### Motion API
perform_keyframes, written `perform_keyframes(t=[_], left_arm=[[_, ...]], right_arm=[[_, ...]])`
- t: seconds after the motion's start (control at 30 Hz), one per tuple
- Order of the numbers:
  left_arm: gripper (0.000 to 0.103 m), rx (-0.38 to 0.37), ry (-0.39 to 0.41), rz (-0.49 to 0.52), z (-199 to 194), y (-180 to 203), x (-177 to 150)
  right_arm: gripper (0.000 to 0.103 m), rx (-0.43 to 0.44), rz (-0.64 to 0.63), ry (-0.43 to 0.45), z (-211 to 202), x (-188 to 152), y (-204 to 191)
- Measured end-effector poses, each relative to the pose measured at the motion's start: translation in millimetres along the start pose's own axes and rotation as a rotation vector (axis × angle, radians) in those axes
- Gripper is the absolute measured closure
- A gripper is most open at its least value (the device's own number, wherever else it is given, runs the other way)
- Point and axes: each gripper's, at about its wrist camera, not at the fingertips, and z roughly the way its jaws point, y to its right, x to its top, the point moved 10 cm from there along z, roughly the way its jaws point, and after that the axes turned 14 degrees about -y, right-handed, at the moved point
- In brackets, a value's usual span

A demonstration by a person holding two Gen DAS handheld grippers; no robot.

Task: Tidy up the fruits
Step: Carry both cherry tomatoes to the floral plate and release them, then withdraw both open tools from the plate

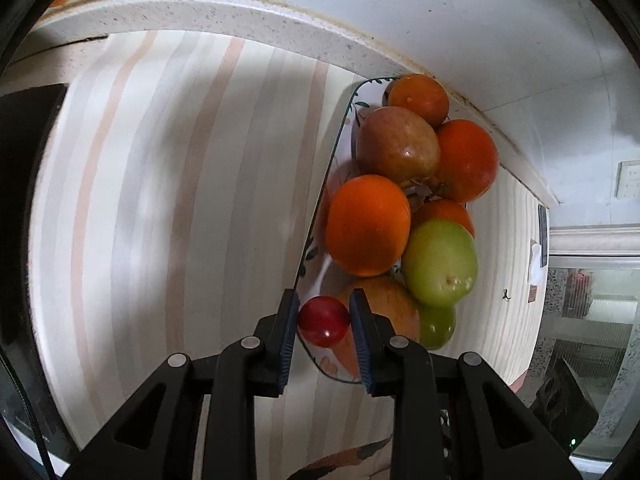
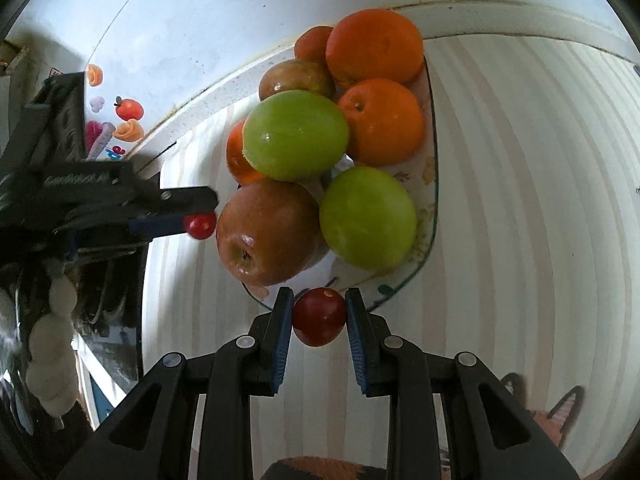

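Left tool [image 1: 323, 322] clenched on a small red fruit [image 1: 323, 321], just at the left edge of the glass plate [image 1: 334, 148]. On the plate: piled oranges [image 2: 374, 46], green apples [image 2: 295, 135] and red apples [image 2: 266, 232], resting on the striped tabletop [image 1: 160, 200]. Right tool [image 2: 319, 316] grasping another small red fruit [image 2: 319, 316], just at the plate's near rim.

Glossy green apple [image 2: 295, 135]; clear glass plate [image 2: 434, 184]; matt striped tablecloth [image 1: 160, 200].
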Motion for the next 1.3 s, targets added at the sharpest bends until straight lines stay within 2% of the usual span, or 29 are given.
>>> perform_keyframes(t=[0.13,0.17,0.2,0.23,0.27,0.3,0.33,0.4,0.47,0.5,0.67,0.77,0.83,1.3], left_arm=[[0.078,0.015,-0.019,-0.02,4.2,-3.9,-0.8],[0.077,0.018,-0.023,-0.026,3.6,-5.4,-1.9],[0.075,0.016,-0.024,-0.029,2.2,-6.3,-3.4],[0.074,0.02,-0.023,-0.03,2.3,-5.1,-3.5],[0.069,0.027,-0.017,-0.03,0.1,-5.5,-4.4],[0.06,0.028,-0.013,-0.025,-1.7,-5.2,-5.8],[0.055,0.033,-0.013,-0.025,-2.6,-5.7,-7.1],[0.037,0.044,0.008,-0.019,-8.4,-5.8,-11.4],[0.023,0.108,0.041,0.006,-17.7,-7.5,-18.4],[0.017,0.137,0.058,0.017,-21.2,-8.7,-21.8],[0.01,0.32,0.15,0.057,-39.3,-11.2,-51.5],[0.01,0.36,0.188,0.059,-46.3,-6.0,-68.0],[0.01,0.368,0.208,0.054,-50.7,-2.0,-77.5],[0.01,0.382,0.392,0.003,-102.9,37.2,-136.3]], right_arm=[[0.072,0.009,0.008,0.003,0.2,4.4,-0.9],[0.064,0.01,0.013,-0.004,0.4,4.6,-0.7],[0.047,0.01,0.015,-0.007,-0.4,5.4,-0.6],[0.038,0.018,0.016,-0.005,-2.1,5.5,-0.8],[0.029,0.023,0.018,0.001,-4.5,5.4,-0.8],[0.024,0.019,0.022,0.004,-6.7,5.3,0.4],[0.023,0.015,0.027,0.003,-7.8,5.9,1.6],[0.018,0.013,0.043,-0.007,-12.1,4.0,4.1],[0.01,-0.02,0.051,-0.006,-20.9,0.8,9.0],[0.008,-0.057,0.055,-0.005,-25.6,-0.5,12.6],[0.005,-0.186,0.084,0.001,-53.3,-7.2,31.5],[0.004,-0.251,0.068,0.043,-76.5,-8.6,34.9],[0.003,-0.287,0.051,0.064,-90.5,-9.5,34.8],[0.003,-0.302,-0.065,0.152,-161.0,-32.2,24.3]])
